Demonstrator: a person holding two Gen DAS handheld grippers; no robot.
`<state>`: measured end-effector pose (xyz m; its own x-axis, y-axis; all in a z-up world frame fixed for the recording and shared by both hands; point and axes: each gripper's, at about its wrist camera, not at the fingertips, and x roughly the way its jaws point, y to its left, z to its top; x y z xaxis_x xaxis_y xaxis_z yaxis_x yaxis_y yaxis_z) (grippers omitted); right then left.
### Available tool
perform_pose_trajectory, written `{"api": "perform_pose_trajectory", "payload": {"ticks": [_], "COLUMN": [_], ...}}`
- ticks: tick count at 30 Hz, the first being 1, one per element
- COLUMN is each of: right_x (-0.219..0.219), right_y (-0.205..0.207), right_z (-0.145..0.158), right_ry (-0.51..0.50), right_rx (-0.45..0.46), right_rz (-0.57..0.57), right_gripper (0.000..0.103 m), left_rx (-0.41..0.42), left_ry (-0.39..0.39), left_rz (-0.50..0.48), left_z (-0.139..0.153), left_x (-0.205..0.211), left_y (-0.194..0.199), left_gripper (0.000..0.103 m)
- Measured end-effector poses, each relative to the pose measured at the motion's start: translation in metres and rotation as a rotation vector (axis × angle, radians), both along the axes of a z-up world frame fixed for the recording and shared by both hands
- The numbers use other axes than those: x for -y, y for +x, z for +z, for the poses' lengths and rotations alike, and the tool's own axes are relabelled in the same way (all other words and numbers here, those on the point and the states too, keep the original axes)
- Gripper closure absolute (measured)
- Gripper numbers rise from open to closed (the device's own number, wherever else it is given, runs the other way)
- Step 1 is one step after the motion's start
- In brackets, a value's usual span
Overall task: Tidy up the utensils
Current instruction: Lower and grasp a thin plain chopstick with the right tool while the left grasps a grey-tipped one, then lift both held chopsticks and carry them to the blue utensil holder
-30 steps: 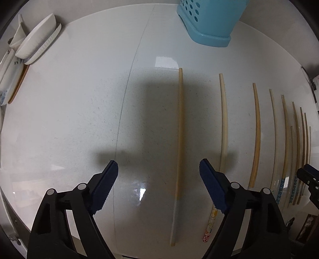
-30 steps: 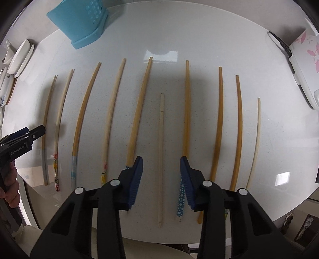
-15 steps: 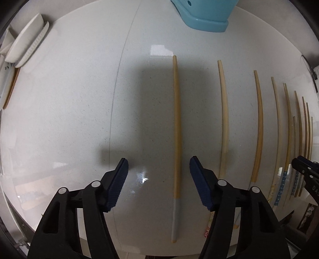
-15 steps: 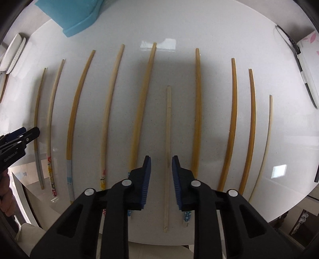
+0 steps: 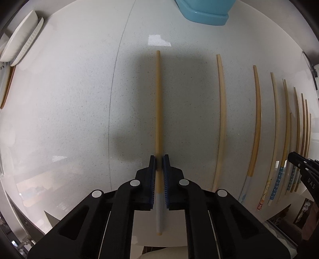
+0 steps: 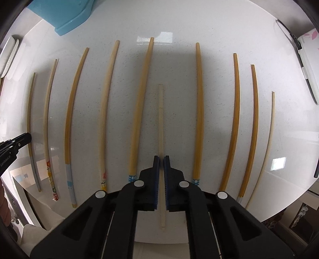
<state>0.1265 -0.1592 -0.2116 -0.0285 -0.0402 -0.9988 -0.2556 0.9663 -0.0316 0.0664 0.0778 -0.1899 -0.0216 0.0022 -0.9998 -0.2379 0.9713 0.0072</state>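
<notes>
two grippers pinch chopsticks on a white countertop (image 6: 199, 24): the left gripper (image 5: 159, 159) has just closed on a grey-tipped chopstick (image 5: 158, 99) at the row's end, the right gripper (image 6: 161, 159) on a pale, shorter chopstick (image 6: 161, 119) mid-row. both grips sit near the handle ends, so a lift may let the long tips droop, swing into neighbouring sticks, or slip free before reaching the blue basket (image 6: 65, 14).

The left gripper (image 5: 159, 157) pinches the grey-ended chopstick (image 5: 158, 99) on the counter (image 5: 69, 109). More chopsticks (image 5: 257, 123) lie toward the right edge; a blue basket (image 5: 203, 14) stands at the far edge.
</notes>
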Motion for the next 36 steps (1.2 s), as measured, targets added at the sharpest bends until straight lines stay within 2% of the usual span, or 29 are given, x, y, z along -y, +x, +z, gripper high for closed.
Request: {"api": "perform_pose_trajectory", "payload": {"ticks": [6, 13, 27, 32, 36], "right_x": [-0.004, 0.004, 0.012, 0.014, 0.008], "right_y": [0.003, -0.004, -0.017, -0.017, -0.012], "right_z": [-0.002, 0.015, 0.066, 0.087, 0.112], "right_ry": [-0.001, 0.011, 0.096, 0.137, 0.172], "right_rx": [0.004, 0.032, 0.192, 0.255, 0.315], "right_rz": [-0.007, -0.007, 0.010, 0.016, 0.022], "right_gripper": [0.099, 0.099, 0.099, 0.099, 0.099], "left_rx": [0.016, 0.072, 0.283, 0.368, 0.426], "left_ry": [-0.010, -0.015, -0.017, -0.014, -0.009], "left_rz": [0.011, 0.033, 0.101, 0.106, 0.104], "left_z": [0.011, 0.023, 0.079, 0.107, 0.135], "left_x": [-0.003, -0.002, 0.000, 0.011, 0.003], "left_y": [-0.015, -0.025, -0.048, -0.060, -0.053], "left_gripper": [0.096, 0.096, 0.096, 0.096, 0.096]}}
